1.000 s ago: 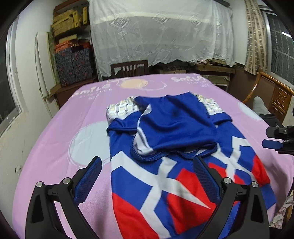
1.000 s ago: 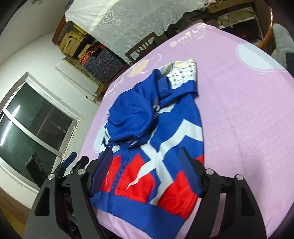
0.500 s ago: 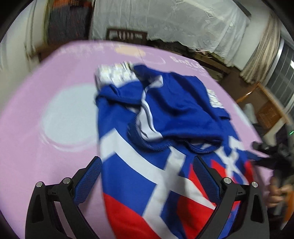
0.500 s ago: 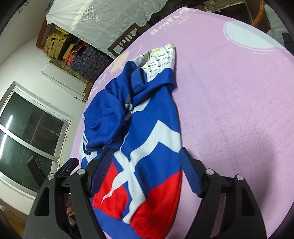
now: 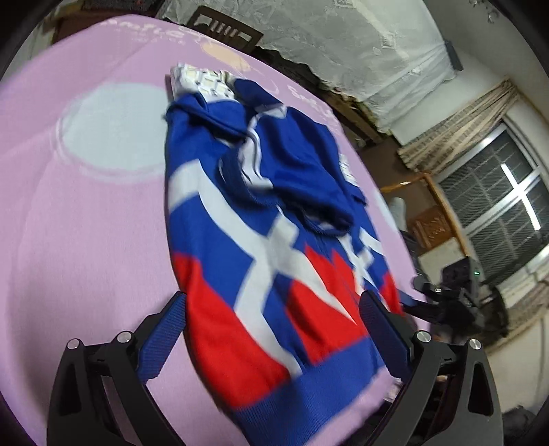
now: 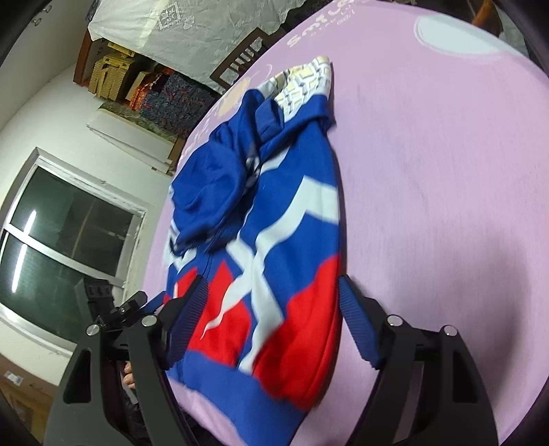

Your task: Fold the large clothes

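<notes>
A blue, red and white jacket point(image 5: 260, 240) lies on the pink table cover point(image 5: 85, 223), its sleeves and upper part folded down over its middle, its blue hem nearest me. It also shows in the right wrist view point(image 6: 274, 247). My left gripper point(image 5: 274, 326) is open and empty, held above the hem end at the jacket's left side. My right gripper point(image 6: 271, 319) is open and empty, held above the hem end at the jacket's right side. Each gripper shows at the edge of the other's view: the right point(image 5: 442, 305), the left point(image 6: 127, 312).
A wooden chair point(image 5: 223, 29) stands at the table's far edge under a white lace cloth point(image 5: 343, 44). Stacked boxes and a shelf point(image 6: 137, 85) stand at the back left. Windows point(image 5: 497, 212) and a wooden armchair point(image 5: 432, 206) are to the right.
Both grippers have dropped closer to the jacket's hem and swung outward, the left tilting left and the right tilting right. Both stay open. The jacket has not moved.
</notes>
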